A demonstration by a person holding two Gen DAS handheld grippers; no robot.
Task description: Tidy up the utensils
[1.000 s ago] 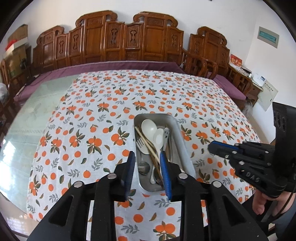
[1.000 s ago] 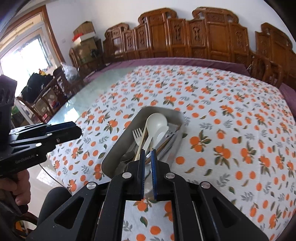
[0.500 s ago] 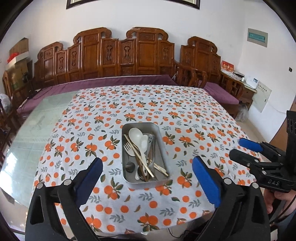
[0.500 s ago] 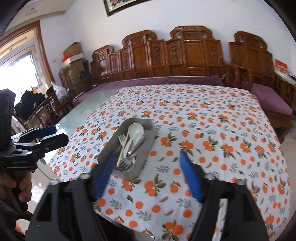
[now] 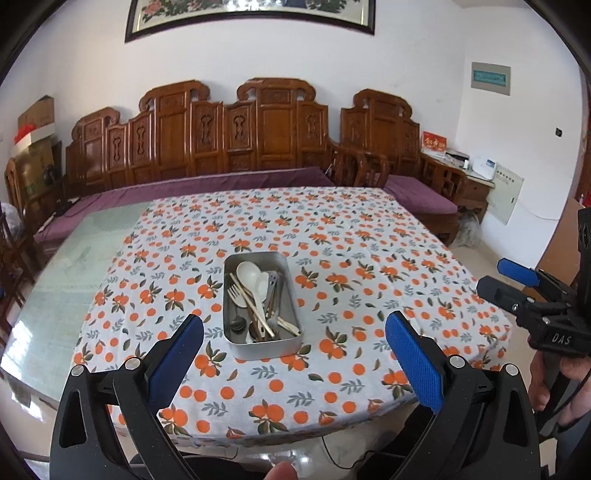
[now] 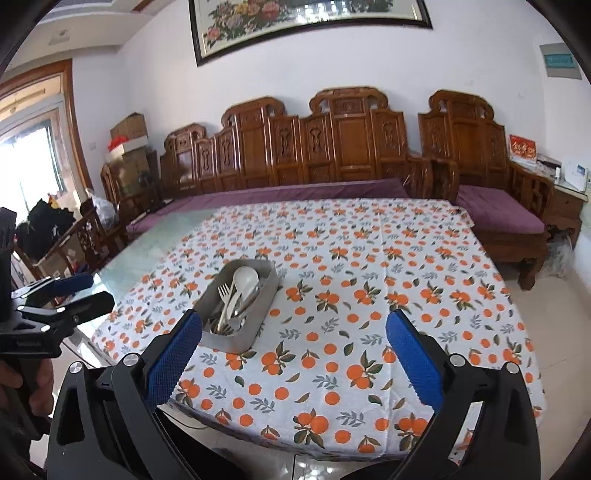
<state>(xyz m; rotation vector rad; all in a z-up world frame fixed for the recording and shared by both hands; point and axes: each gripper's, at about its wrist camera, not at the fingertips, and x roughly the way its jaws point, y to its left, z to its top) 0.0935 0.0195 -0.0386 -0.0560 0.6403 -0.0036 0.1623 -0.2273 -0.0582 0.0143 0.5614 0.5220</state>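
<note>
Carved wooden bench with purple cushions along white wall; framed floral painting above. Table under orange-print tablecloth, bare glass at its left side. Metal tray sits on the cloth near the table's front edge, holding white plastic spoons, a fork, chopsticks and darker utensils, all heaped together. Left gripper jaws spread wide, empty, held back from the table edge. Right gripper likewise wide apart, empty. "DAS" readable on the right gripper's body in the left view.
</note>
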